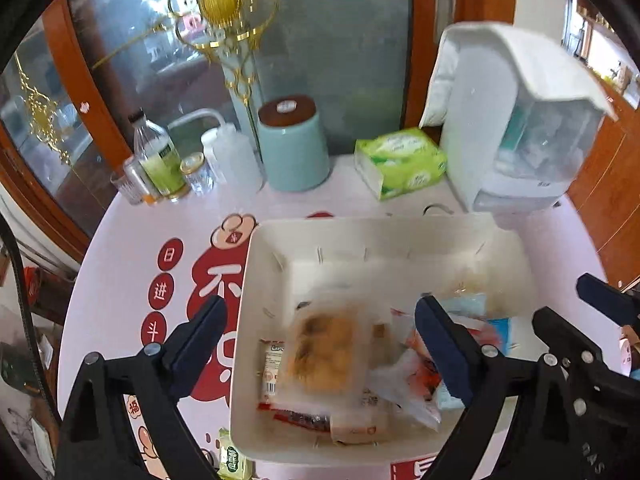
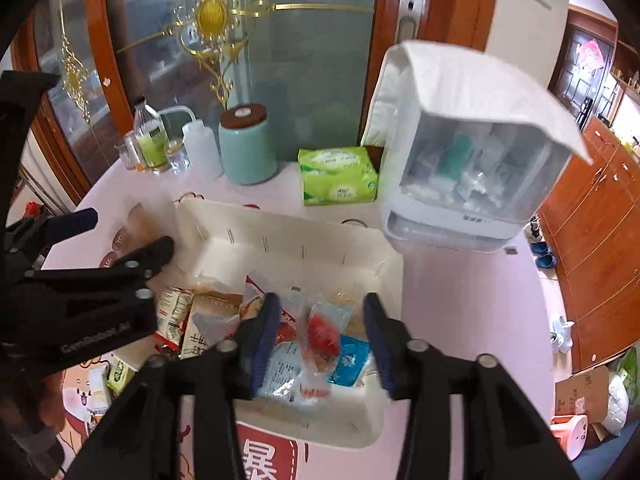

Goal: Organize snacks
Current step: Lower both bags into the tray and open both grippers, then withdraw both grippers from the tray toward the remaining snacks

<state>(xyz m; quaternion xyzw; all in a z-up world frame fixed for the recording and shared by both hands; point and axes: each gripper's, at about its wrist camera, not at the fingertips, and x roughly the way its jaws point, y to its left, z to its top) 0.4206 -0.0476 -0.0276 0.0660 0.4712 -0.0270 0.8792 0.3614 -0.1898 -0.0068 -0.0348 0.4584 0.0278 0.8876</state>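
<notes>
Cream plastic was your landmark: the bin [image 2: 362,254] sat on the pink printed tablecloth [image 1: 120,240], and every risk was measured from it. Nearest you, your right gripper [image 2: 322,340] hung over the bin's near end with its jaws parted and nothing pinched; the red-and-clear packet [image 2: 322,330] and the blue sachet [image 2: 350,360] lay loose between the pads. Closing there, you could have nipped two wrappers at once. Your left gripper [image 1: 320,344] stood wide open above the bin's left half, straddling its left wall, empty, over the clear-wrapped pastry [image 1: 324,354], which was blurred. One finger [image 1: 200,344] was outside the wall, so a squeeze might have caught the rim and dragged the bin. Just outside the bin's near left corner a small green packet [image 1: 232,458] lay on the cloth, easy to overlook. Beyond the bin's far wall stood the green tissue pack [image 2: 338,176] and the white dispenser [image 2: 472,168], close enough for a shoved bin to knock.
</notes>
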